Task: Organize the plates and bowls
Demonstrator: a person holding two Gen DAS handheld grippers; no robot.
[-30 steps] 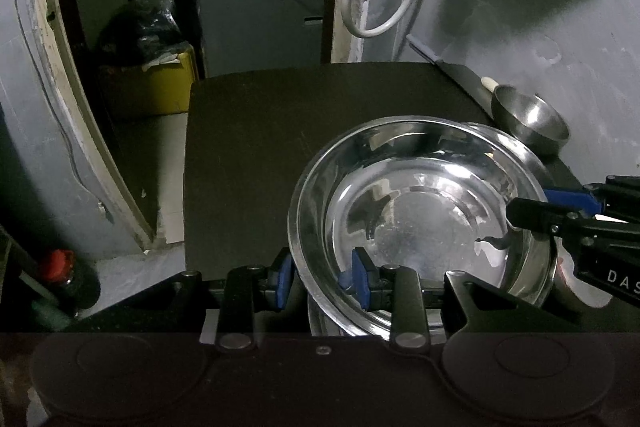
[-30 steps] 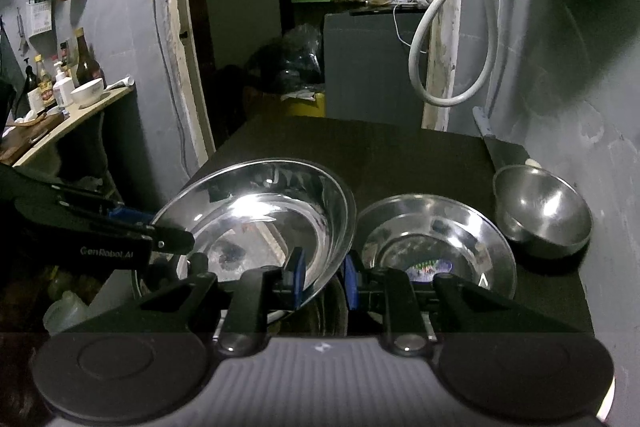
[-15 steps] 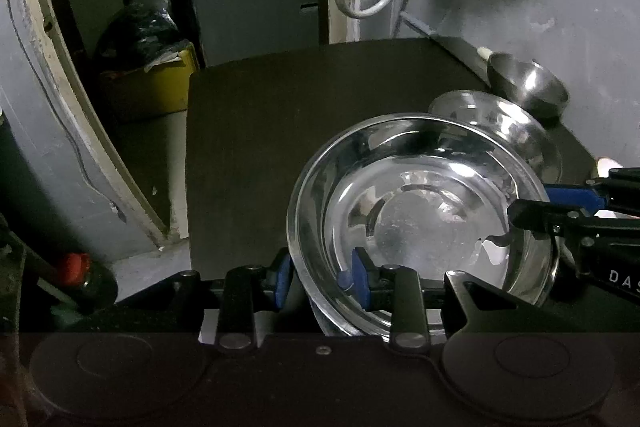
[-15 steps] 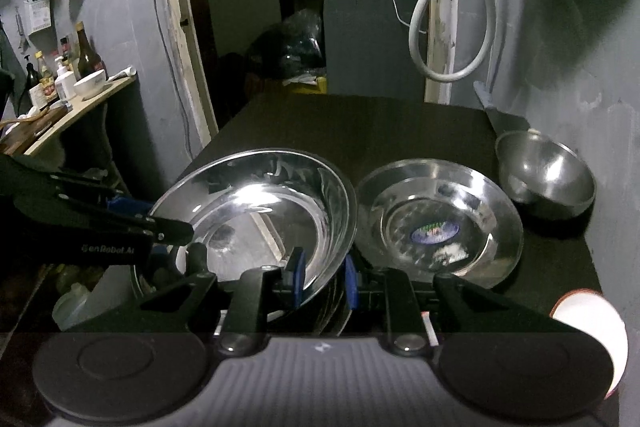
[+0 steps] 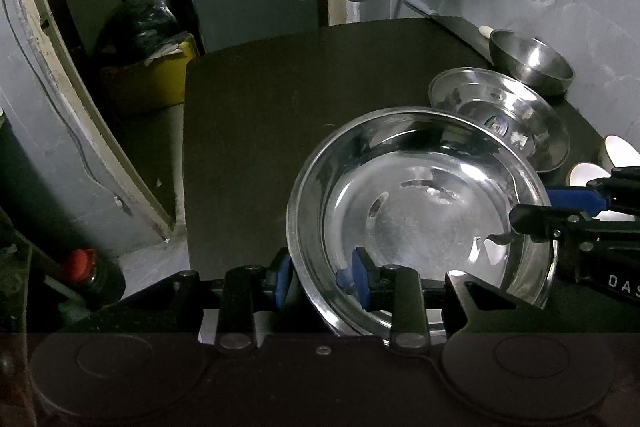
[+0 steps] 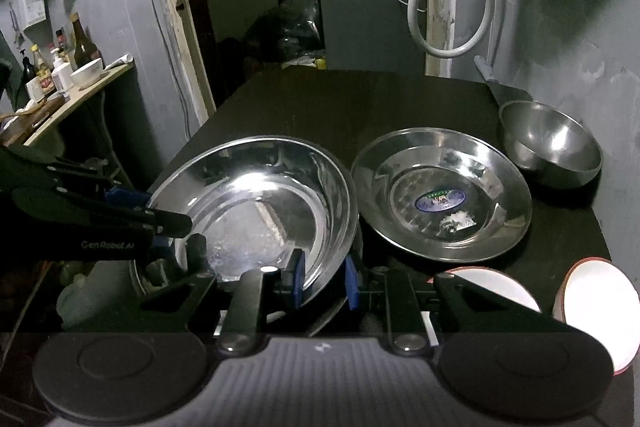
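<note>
A large steel plate (image 5: 420,203) is held above the dark table (image 5: 272,99) by both grippers. My left gripper (image 5: 320,273) is shut on its near rim. My right gripper (image 6: 322,279) is shut on its right rim; the plate shows in the right wrist view (image 6: 256,203) too. A second steel plate (image 6: 440,195) with a blue sticker lies on the table to the right, also seen in the left wrist view (image 5: 500,115). A small steel bowl (image 6: 550,143) sits behind it by the wall. Two white bowls (image 6: 596,303) stand at the near right.
A grey wall (image 6: 560,27) runs along the table's right side, with a white hose (image 6: 448,7) hanging at the far corner. A knife (image 6: 496,83) lies by the wall. A yellow bin (image 5: 148,79) stands on the floor left. A shelf with bottles (image 6: 60,71) is far left.
Both grippers have pulled back and risen with the large plate. The sticker plate, once partly covered, is now fully in view, and the white bowls have appeared at the near right.
</note>
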